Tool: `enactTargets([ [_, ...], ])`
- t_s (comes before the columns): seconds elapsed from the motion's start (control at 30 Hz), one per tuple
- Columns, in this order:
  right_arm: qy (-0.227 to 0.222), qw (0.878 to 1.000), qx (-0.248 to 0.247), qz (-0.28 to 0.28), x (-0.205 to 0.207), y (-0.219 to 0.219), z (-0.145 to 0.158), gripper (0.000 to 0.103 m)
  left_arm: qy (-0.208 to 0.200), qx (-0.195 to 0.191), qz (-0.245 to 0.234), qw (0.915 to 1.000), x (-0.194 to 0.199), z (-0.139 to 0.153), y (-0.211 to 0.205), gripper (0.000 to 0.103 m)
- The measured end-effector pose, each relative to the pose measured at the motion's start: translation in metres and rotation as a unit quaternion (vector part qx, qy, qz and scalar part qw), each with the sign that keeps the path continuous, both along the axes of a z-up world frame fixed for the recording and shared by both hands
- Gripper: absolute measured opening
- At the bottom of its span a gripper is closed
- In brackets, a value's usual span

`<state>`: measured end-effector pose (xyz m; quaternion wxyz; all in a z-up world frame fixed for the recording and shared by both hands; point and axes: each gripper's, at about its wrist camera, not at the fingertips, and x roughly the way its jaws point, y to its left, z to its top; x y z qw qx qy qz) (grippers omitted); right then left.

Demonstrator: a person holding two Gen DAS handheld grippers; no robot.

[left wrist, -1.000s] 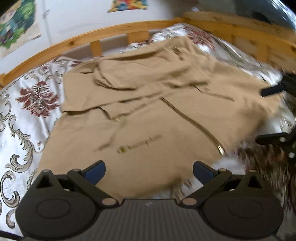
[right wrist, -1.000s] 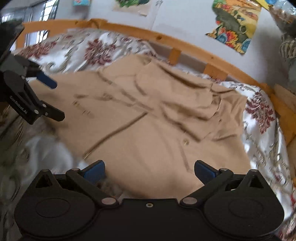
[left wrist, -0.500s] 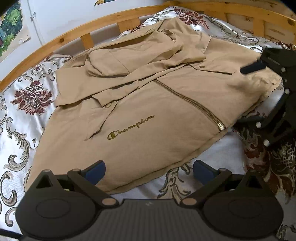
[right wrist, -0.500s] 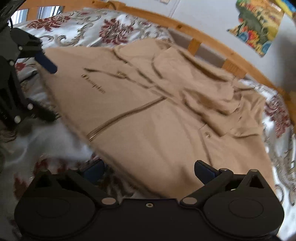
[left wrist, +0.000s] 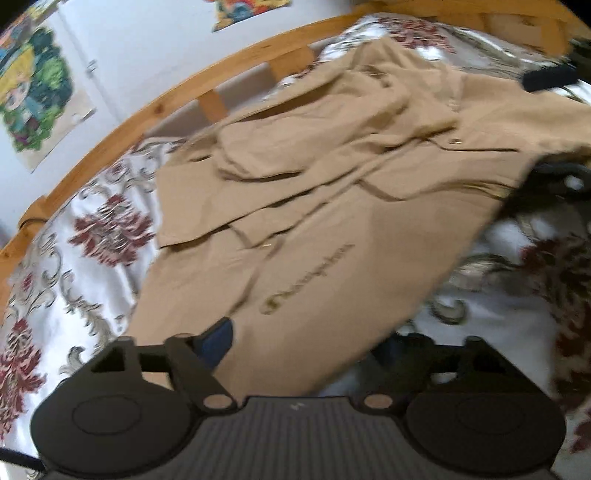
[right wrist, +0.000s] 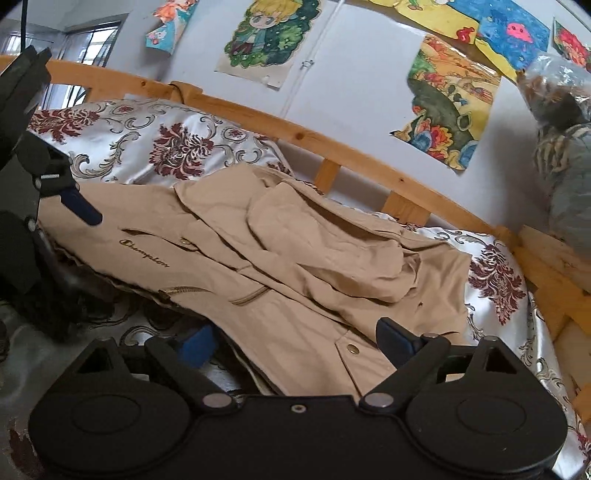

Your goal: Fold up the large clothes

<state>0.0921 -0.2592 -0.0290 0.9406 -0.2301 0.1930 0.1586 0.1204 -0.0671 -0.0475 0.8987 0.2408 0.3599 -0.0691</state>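
Where the tan jacket (right wrist: 295, 266) lies spread across the bed, its sleeves are folded in over the chest, its zip runs down the front and a gold "Champion" logo (right wrist: 144, 252) sits on the side toward the left gripper. The hem hangs near the front edge of the bed, w/ both grippers at it.

Right gripper (right wrist: 293, 341): jaws have just been closing, but they stand wide, w/ the hem corner between them; one blue pad lies under the cloth and the other rests on top by a snap button (right wrist: 352, 348). Pads aren't pinching yet.

Left gripper (left wrist: 306, 347): jaws have also just been closing, fabric between them, one blue pad on top of the cloth, the other mostly hidden below the hem. Pic is blurred, but a gap is plain, so no grip.

Under the jacket is a shiny white bedspread (right wrist: 122, 136) w/ dark red floral print. A wooden bed rail (right wrist: 351, 147) curves behind it. Coloured drawings (right wrist: 271, 33) are stuck on the white wall beyond the rail.
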Motion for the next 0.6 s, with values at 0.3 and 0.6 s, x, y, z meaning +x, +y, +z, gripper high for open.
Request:
enactTargets([
  [0.3, -0.004, 1.0, 0.006, -0.008, -0.001, -0.001, 0.001, 0.091, -0.032, 0.02, 0.031, 0.9988, -0.005, 0.008, 0.051, 0.069],
  [0.6, 0.031, 0.999, -0.006, 0.003, 0.0, 0.001, -0.003, 0.093, -0.004, 0.006, 0.081, 0.9967, -0.002, 0.002, 0.075, 0.019],
])
